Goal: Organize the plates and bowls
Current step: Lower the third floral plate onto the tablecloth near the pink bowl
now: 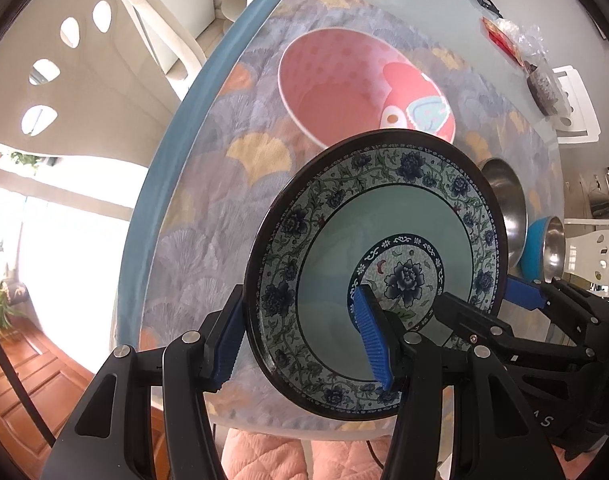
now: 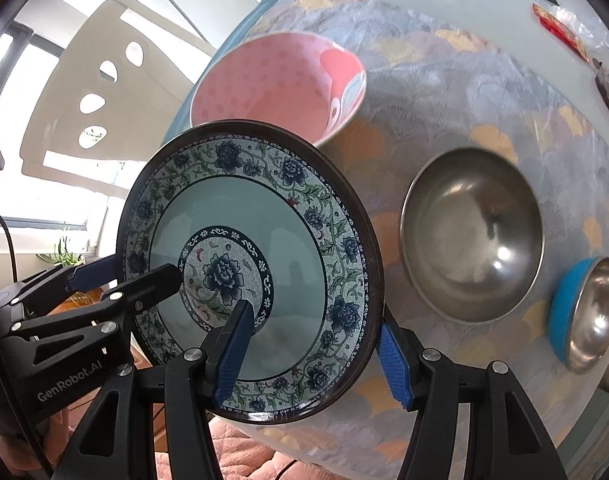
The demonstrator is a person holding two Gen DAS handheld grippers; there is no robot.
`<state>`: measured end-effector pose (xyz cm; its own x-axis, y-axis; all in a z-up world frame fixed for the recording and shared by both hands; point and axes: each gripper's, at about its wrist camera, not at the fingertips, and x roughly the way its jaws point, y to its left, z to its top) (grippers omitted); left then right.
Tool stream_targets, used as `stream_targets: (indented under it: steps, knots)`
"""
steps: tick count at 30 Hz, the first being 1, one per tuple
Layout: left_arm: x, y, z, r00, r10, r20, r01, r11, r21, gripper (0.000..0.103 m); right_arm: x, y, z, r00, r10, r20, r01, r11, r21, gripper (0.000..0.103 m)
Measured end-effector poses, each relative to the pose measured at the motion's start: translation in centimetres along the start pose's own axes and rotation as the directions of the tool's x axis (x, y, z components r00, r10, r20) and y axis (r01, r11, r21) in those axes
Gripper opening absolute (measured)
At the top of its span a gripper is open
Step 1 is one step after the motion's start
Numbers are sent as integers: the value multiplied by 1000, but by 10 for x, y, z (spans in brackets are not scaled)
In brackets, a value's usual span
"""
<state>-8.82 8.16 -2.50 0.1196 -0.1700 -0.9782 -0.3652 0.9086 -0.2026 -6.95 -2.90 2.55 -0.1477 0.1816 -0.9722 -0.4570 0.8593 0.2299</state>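
My left gripper (image 1: 304,340) clamped near rim of floral plate (image 1: 378,276), one blue pad inside, other behind. Right gripper (image 1: 480,308) gripped same plate from right side. Plate tilted, held above patterned tablecloth (image 1: 224,208). Beyond plate: pink bowl (image 1: 344,84). Right of plate, partly hidden behind it: steel bowl (image 1: 506,204), then blue-sided steel bowl (image 1: 544,248).

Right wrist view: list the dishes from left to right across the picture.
Floral plate, held at both edges by the left gripper and right gripper → steel bowl → blue-sided steel bowl. The pink bowl sits behind and above the plate, overlapping it, so it is left out.
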Motion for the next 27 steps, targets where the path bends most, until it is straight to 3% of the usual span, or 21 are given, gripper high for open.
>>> stream_targets:
  steps: [27]
  knots:
    - [44, 13, -14, 998, 0, -58, -1, 1000, -16, 50, 63, -13, 8, 996, 20, -92, -14, 998, 62, 59]
